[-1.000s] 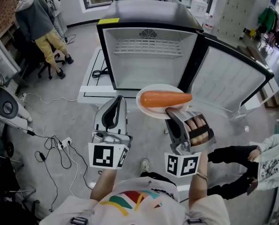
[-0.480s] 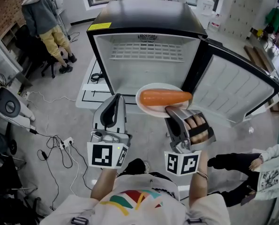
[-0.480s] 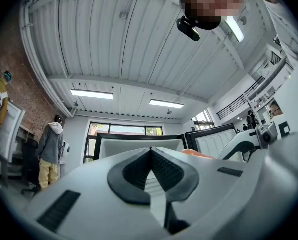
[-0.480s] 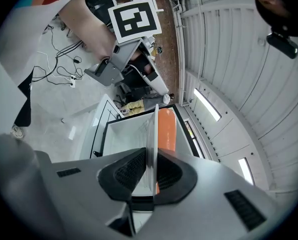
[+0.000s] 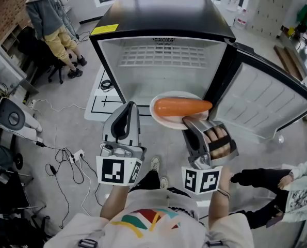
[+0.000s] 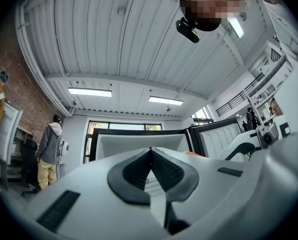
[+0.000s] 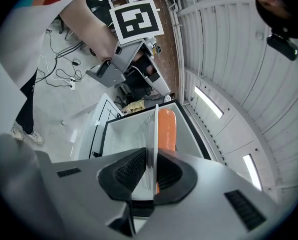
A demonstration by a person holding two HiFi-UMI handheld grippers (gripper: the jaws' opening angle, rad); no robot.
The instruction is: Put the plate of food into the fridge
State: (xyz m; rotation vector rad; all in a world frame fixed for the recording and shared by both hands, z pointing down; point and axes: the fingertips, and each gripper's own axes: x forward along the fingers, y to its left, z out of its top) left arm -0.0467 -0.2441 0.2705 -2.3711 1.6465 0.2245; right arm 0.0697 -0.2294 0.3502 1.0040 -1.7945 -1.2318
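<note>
**Right gripper** (image 7: 151, 160): the jaws are clamped on the near rim of the plate (image 5: 164, 121), which shows edge-on between the pads. The plate is held level in the air, in front of the open fridge (image 5: 163, 74), which lies at 12 o'clock from it. A carrot (image 5: 183, 107) lies across the plate with its tip toward 3 o'clock.

**Left gripper** (image 6: 150, 153): the jaws are closed, with the pads meeting at the tips and nothing between them. It sits at 9 o'clock from the plate, near but apart.

**Fridge:** a wire shelf (image 5: 163, 55) sits high in the compartment. The door (image 5: 261, 105) stands open at 2 o'clock from the plate.

**Surroundings:** a person (image 5: 47, 14) stands at 11 o'clock, well apart.
</note>
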